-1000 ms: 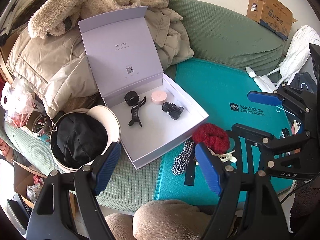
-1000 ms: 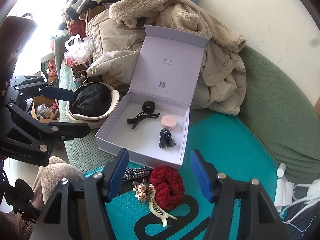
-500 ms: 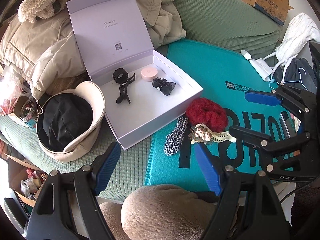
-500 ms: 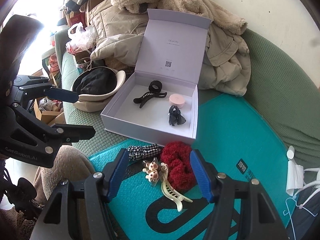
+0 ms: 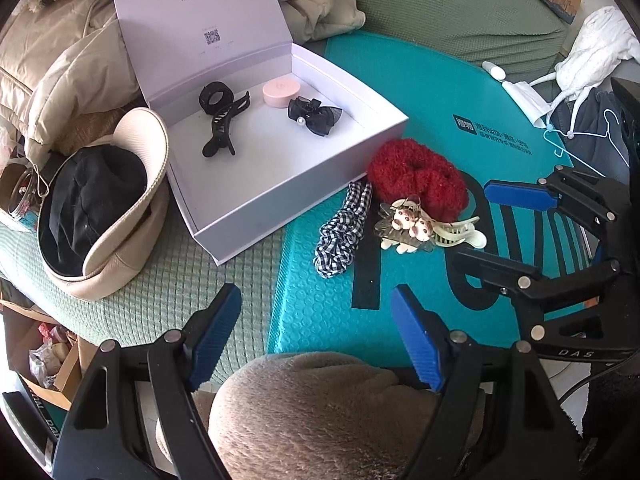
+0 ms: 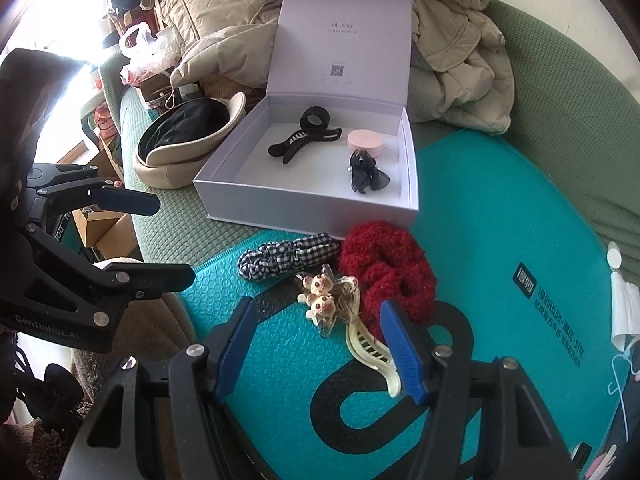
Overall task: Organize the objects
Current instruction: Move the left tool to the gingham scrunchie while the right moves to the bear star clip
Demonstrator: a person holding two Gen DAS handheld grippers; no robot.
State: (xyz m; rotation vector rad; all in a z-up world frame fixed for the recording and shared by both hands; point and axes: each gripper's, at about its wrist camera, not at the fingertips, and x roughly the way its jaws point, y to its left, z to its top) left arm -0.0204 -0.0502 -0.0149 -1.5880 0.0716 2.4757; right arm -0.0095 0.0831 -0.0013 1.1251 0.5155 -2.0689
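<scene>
Right wrist view: right gripper [image 6: 316,344] gaping, empty, low over cream claw clip [image 6: 370,350] near red scrunchie [image 6: 386,272], left gripper [image 5: 316,332] likewise unclenched and empty, risking snagging bear clip [image 6: 322,294] tangled alongside, short of lavender box [image 6: 304,204] beyond.

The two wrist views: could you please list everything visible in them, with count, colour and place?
Lidded cardboard gift box: one, pale lilac, open on the green cover.
Black hair claw clip, black band, black bow, pink round tin: one each, inside the box.
Fluffy red scrunchie, checked scrunchie, bear clip, cream claw clip: one each, on the teal mat.
Cream hat with black lining: one, left of the box.
Beige coats: a pile, behind the box.
Left gripper: blue pads, open, empty.
Right gripper: blue pads, open, empty.
</scene>
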